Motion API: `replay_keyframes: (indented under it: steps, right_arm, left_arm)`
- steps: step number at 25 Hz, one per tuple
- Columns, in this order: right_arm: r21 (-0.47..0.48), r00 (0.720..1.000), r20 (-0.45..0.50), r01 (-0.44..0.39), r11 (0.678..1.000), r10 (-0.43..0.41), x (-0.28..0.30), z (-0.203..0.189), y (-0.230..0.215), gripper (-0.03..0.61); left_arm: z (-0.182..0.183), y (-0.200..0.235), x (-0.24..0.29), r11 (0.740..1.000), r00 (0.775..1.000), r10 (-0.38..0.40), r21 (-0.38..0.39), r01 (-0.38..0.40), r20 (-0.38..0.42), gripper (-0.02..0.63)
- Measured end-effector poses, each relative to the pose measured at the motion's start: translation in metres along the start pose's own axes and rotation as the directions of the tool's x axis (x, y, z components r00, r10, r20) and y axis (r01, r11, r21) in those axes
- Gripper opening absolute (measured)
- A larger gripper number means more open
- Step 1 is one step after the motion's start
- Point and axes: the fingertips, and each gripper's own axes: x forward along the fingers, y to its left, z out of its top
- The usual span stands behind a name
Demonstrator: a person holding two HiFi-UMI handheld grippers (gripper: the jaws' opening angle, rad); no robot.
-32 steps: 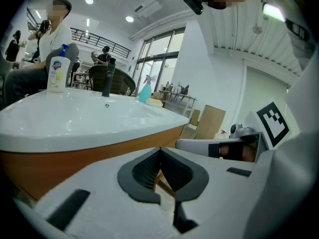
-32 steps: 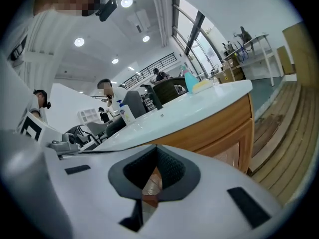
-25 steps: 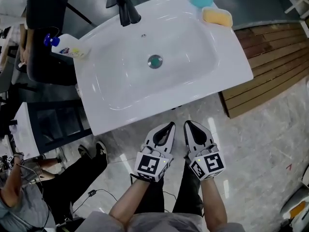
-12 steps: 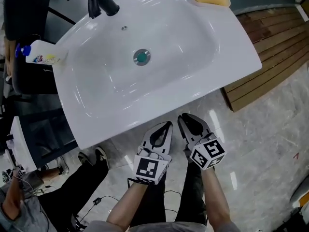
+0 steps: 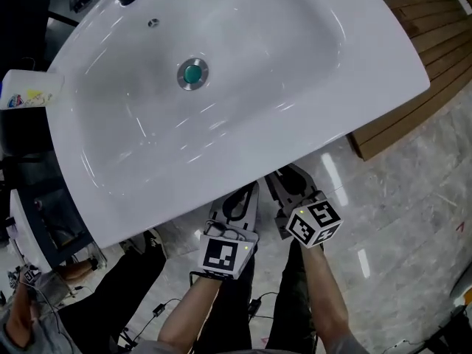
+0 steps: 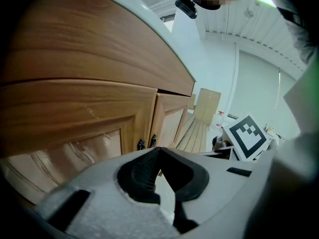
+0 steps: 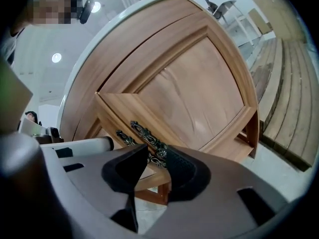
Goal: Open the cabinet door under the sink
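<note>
Two hand-held grippers hang low before the white ceramic sink (image 5: pixel 369 102). The light wooden cabinet door (image 7: pixel 199 88) stands beneath its front edge and looks fully shut to me.

(a) I hold the right gripper (image 5: pixel 289 184) aimed at the seam where the doors meet. Its tongs are spread narrowly, and the lower end of the dark ornate metal handle (image 7: pixel 144 133) shows in the gap. I judge that no pinch is made yet; whether the pads touch the metal I cannot tell.

(b) I hold the left gripper (image 5: pixel 247 198) just beside the right one, tongs pressed together on nothing. Kept low there, it should stay clear of the door's outward swing.

Next, I judge, the right tongs must close on the handle before any pull.
</note>
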Motion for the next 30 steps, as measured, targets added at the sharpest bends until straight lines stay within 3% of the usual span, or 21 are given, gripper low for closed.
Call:
replay_keyframes:
  steps: [13,17,30]
  right_arm:
    - [0.098,0.999,0.02,-0.052,0.994,0.05,0.028,-0.006,-0.012,0.127]
    - [0.072,0.998,0.021,-0.056,0.996,0.055,0.028,-0.006,-0.008,0.091]
    - [0.03,0.997,-0.016,-0.074,0.997,0.074,0.023,-0.007,-0.007,0.083]
  left_arm:
    - [-0.015,0.007,0.009,1.0,1.0,0.007,-0.003,-0.007,-0.027,0.008]
    - [-0.017,0.01,0.009,1.0,0.999,0.014,-0.009,-0.014,-0.032,0.008]
    - [-0.02,0.006,0.005,0.999,0.999,0.043,-0.013,-0.044,-0.033,0.008]
